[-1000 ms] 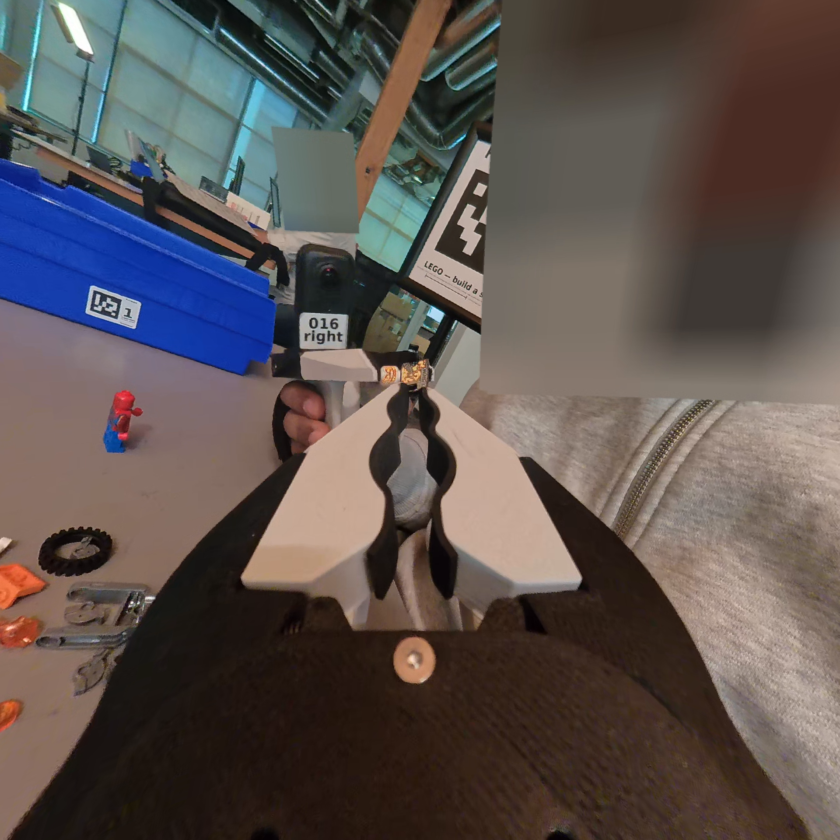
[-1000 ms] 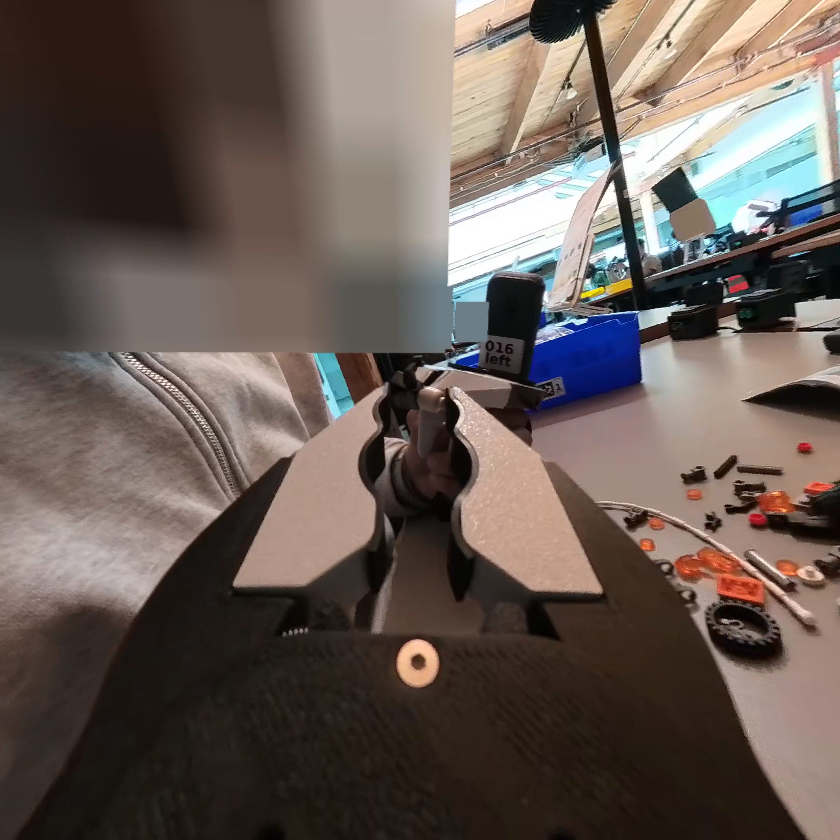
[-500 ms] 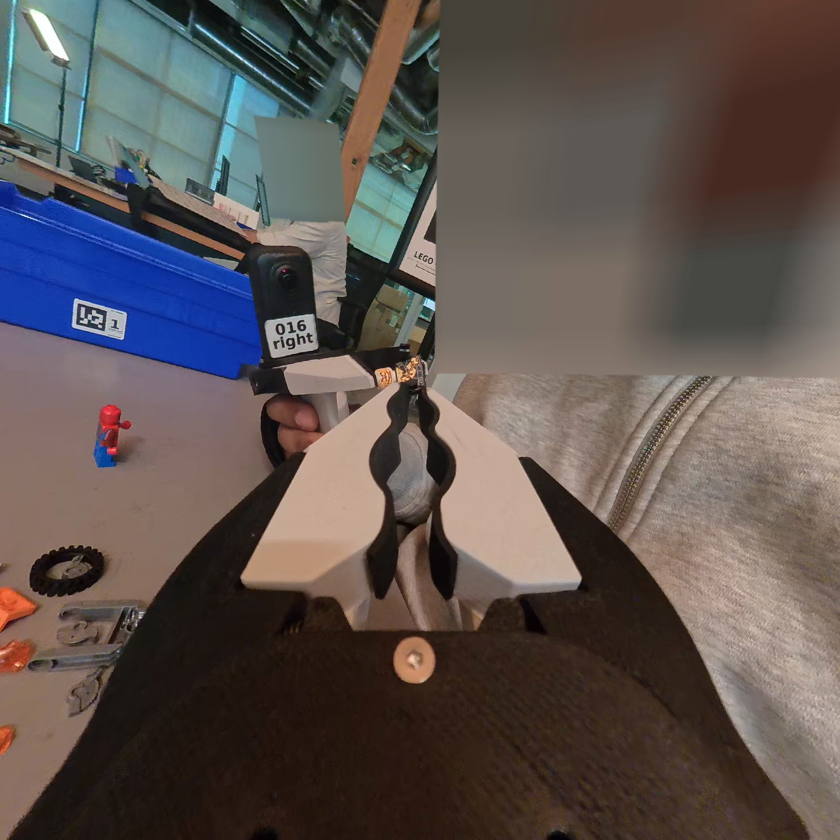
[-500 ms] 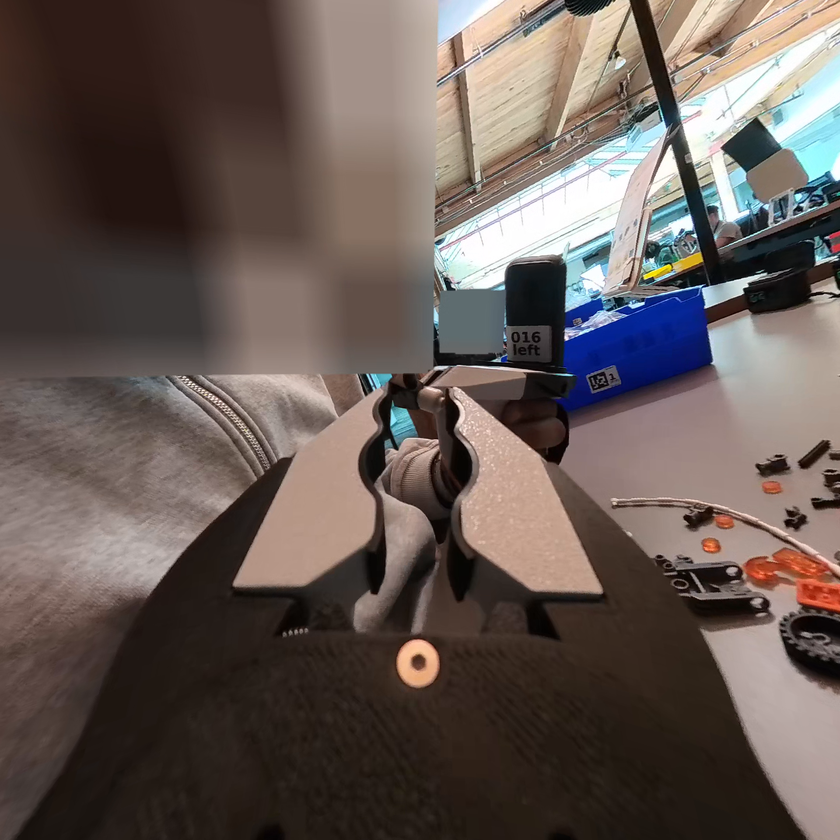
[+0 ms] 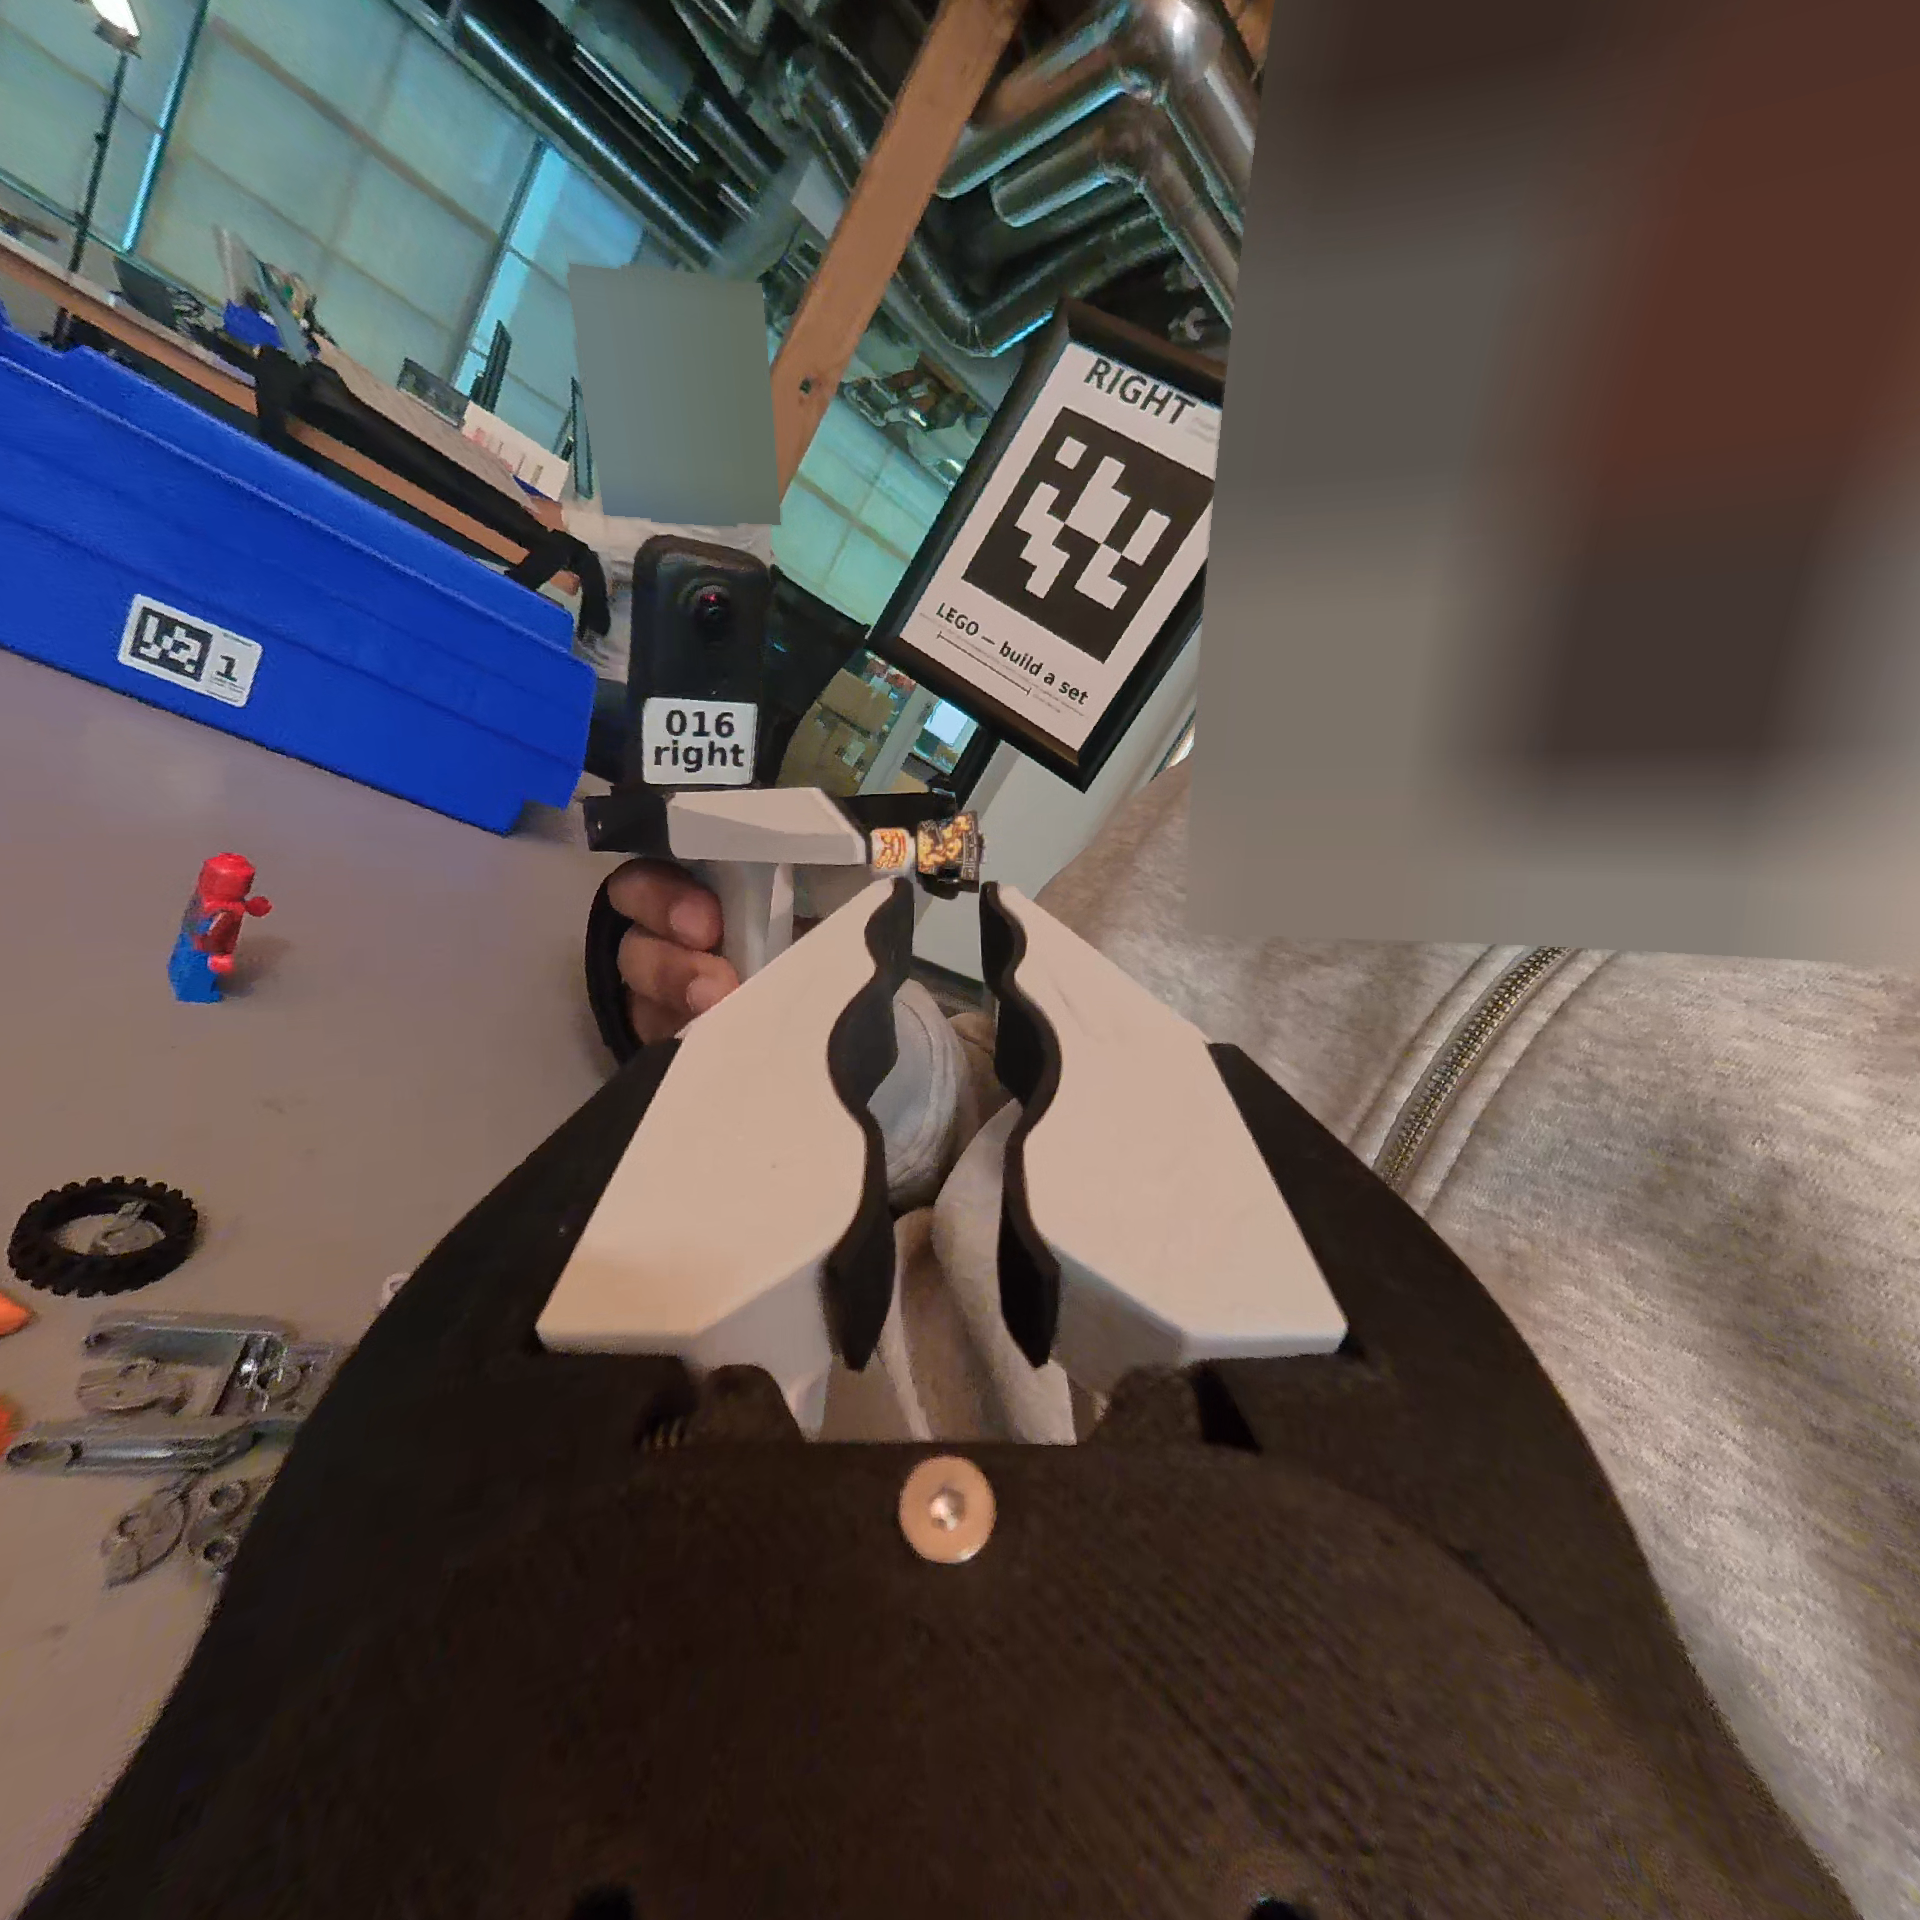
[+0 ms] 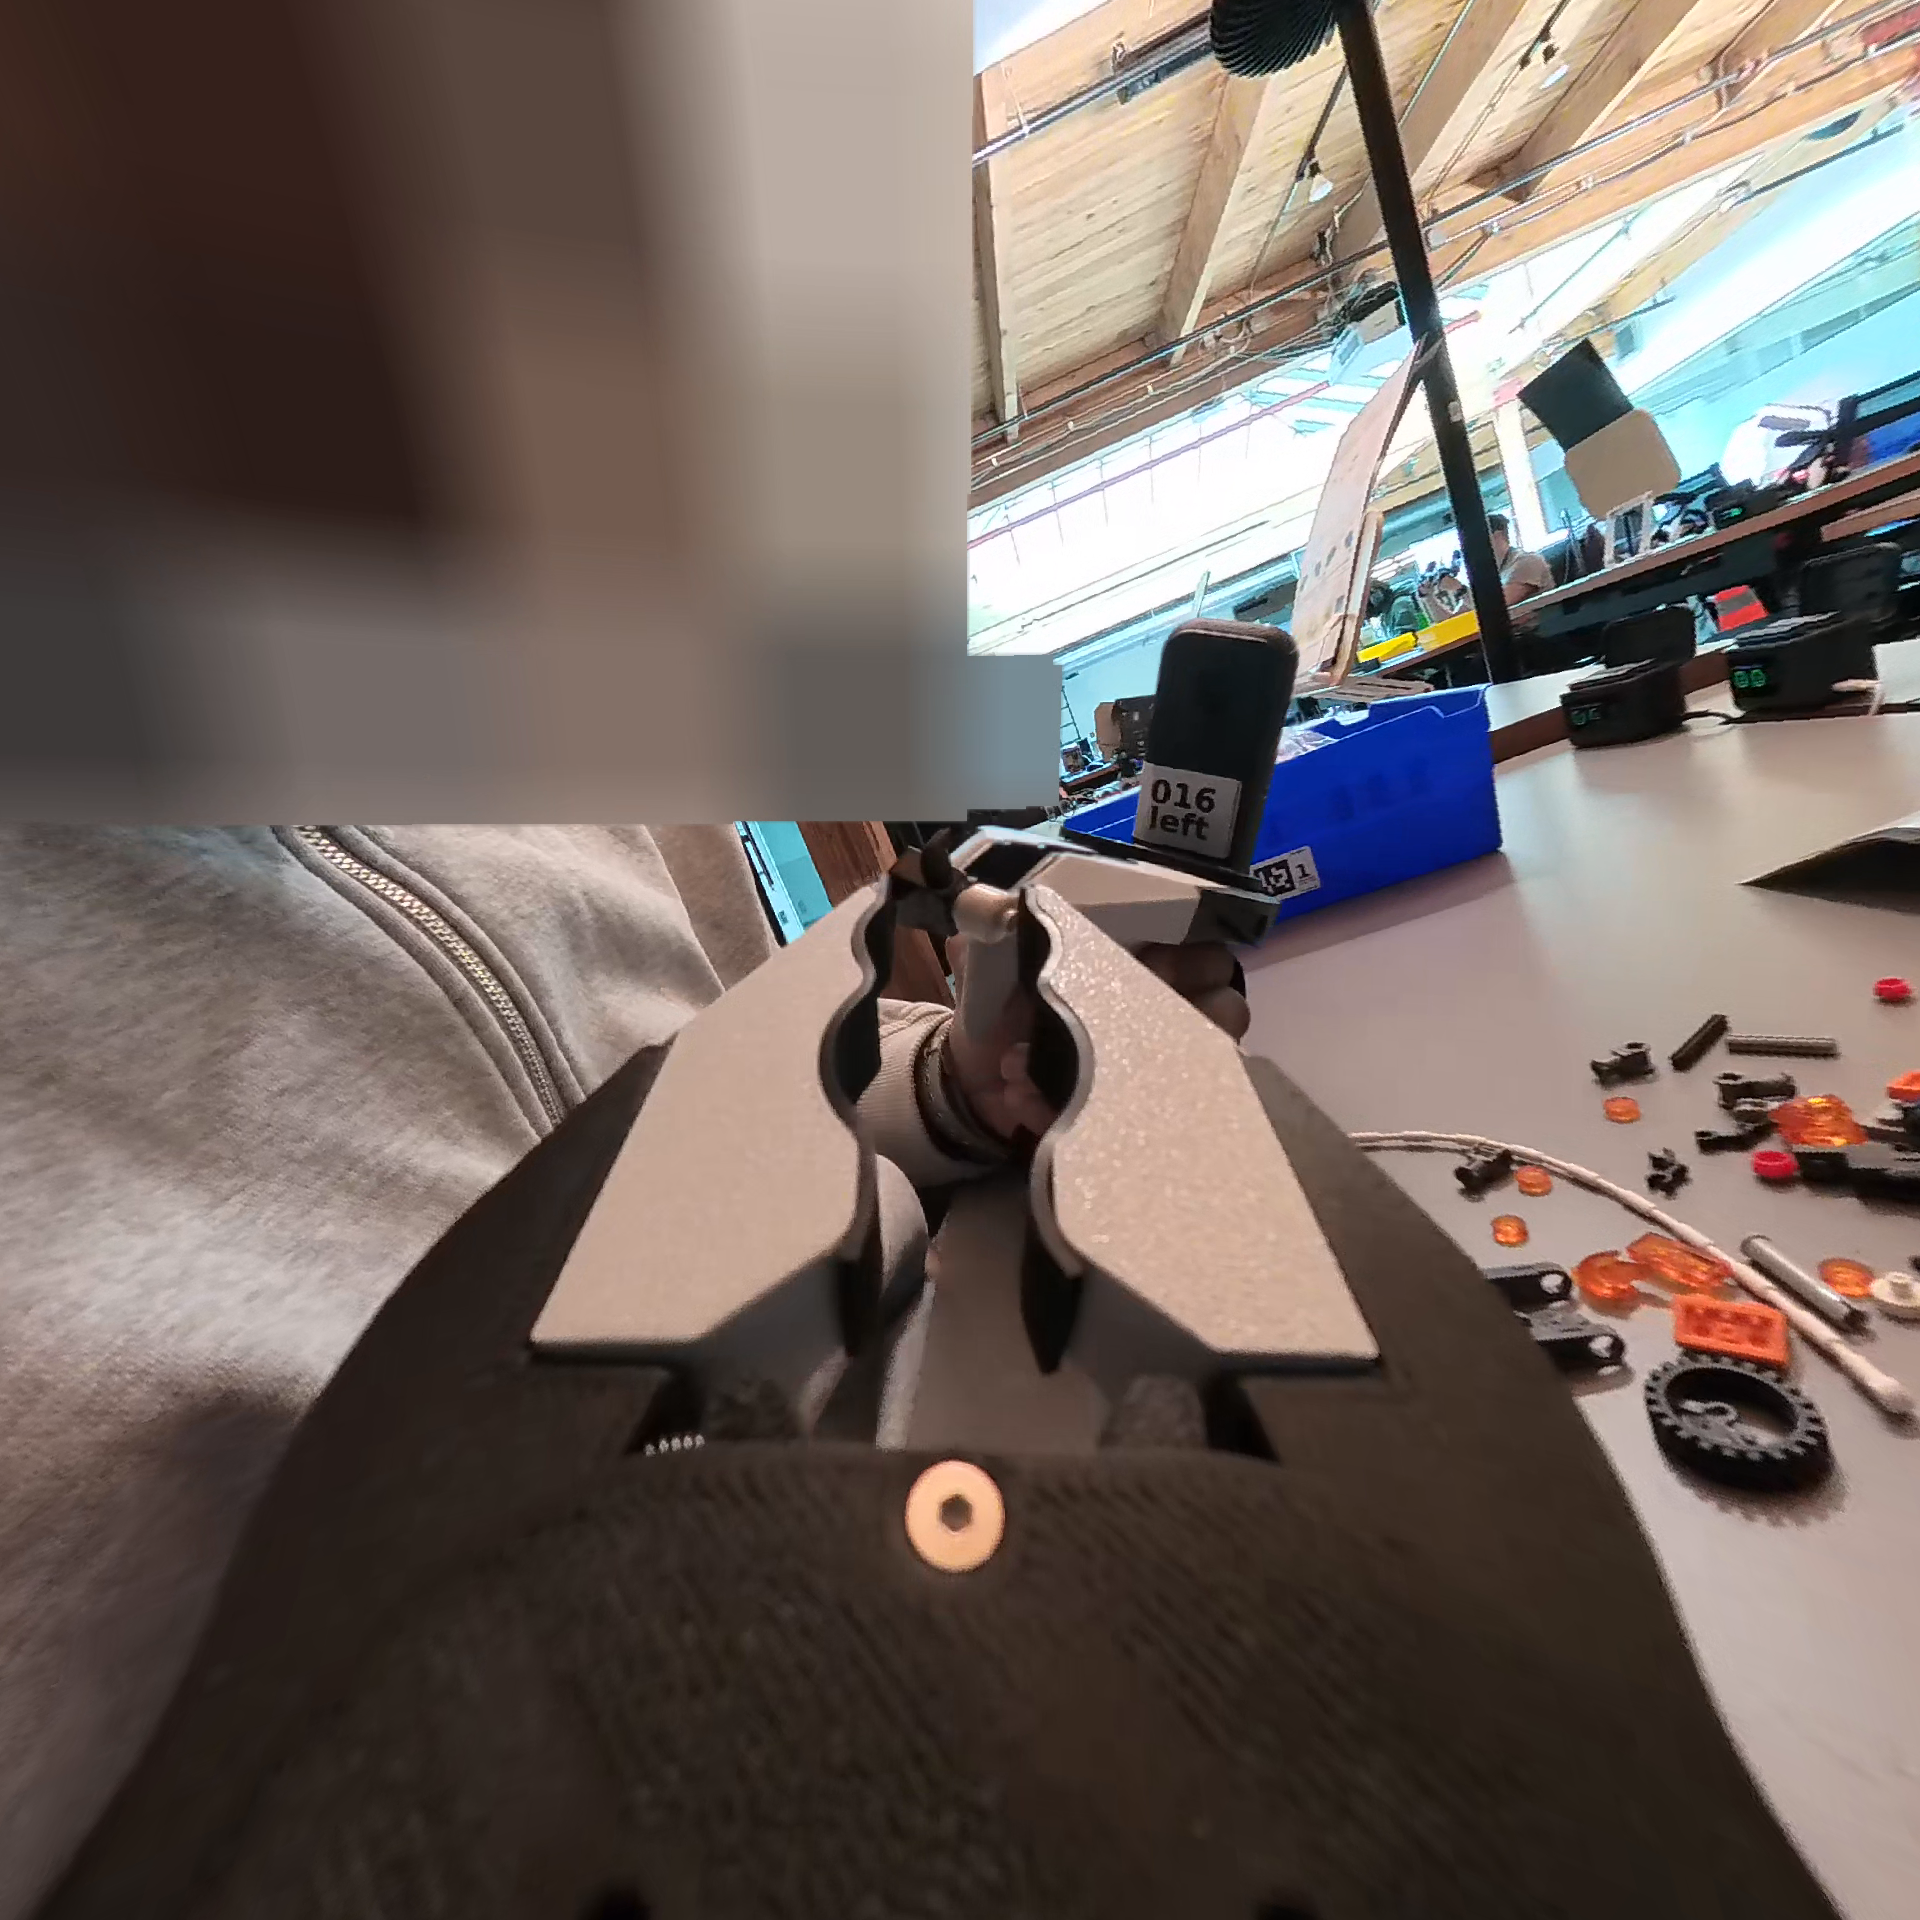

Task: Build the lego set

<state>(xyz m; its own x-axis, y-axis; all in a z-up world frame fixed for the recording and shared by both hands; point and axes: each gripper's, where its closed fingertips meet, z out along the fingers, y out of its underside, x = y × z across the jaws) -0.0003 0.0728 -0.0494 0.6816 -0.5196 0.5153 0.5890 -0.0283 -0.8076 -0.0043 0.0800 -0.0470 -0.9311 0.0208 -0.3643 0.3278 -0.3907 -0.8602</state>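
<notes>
A small minifigure (image 5: 930, 847) with a pale printed head and a dark, gold-printed torso is held in the air, close to the person's grey hoodie (image 5: 1610, 1247). My right gripper (image 6: 956, 914) is shut on it; its pale head (image 6: 982, 912) shows between the tips. In the left wrist view the right gripper (image 5: 873, 844) comes in from the left with the figure sticking out of its tip. My left gripper (image 5: 943, 896) sits just below the figure with its jaws a little apart and nothing between them. It also shows in the right wrist view (image 6: 1091, 894).
On the grey table (image 5: 312, 1039) stand a red and blue minifigure (image 5: 213, 925), a black tyre (image 5: 102, 1234), grey parts (image 5: 177, 1371) and a blue bin (image 5: 260, 623). The right wrist view shows a tyre (image 6: 1735, 1423), orange pieces (image 6: 1730, 1330), a white string (image 6: 1621, 1205) and black pins. The tips of both grippers are at nearly the same place.
My left gripper's jaws, shut at the figure before, have parted and sit just under it. My right gripper still holds the figure. Both views have swung slightly.
</notes>
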